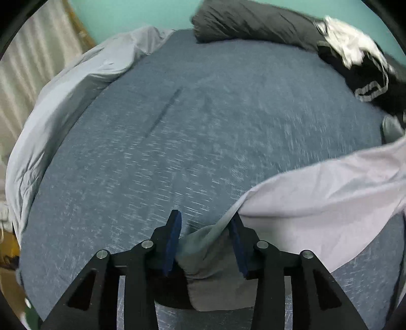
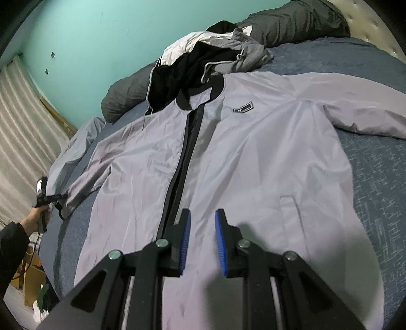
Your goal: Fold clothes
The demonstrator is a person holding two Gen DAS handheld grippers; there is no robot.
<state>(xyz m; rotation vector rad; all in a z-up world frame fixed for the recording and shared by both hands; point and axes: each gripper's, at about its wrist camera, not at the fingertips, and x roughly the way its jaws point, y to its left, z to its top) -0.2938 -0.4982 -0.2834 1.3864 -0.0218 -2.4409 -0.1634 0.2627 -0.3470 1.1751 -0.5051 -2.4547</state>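
The wide bed under its blue-grey woven cover (image 2: 375,177) carries everything. On it lies the pale lilac zip-front windbreaker jacket with a black collar (image 2: 253,157), front up and spread nearly flat, its black zipper band (image 2: 182,157) running down the middle and both sleeves out to the sides. Beyond the collar sits a heap of black, white and grey clothes (image 2: 203,63), and behind that a rolled dark grey duvet (image 2: 291,22) along the head of the bed.

My left gripper (image 1: 205,243) has the cuff end of the jacket's sleeve (image 1: 317,198) between its jaws. They stand fairly wide with cloth bunched in the gap, so I cannot tell whether they truly pinch it; the sleeve does rise off the bed toward them. My right gripper (image 2: 201,241) hovers over the lower front just beside the zipper, jaws parted and empty.

I judge this to be the sleeve fold. The next move calls for a firm pinch on the cuff and carrying it across the chest, with the right side steadying the body panel.
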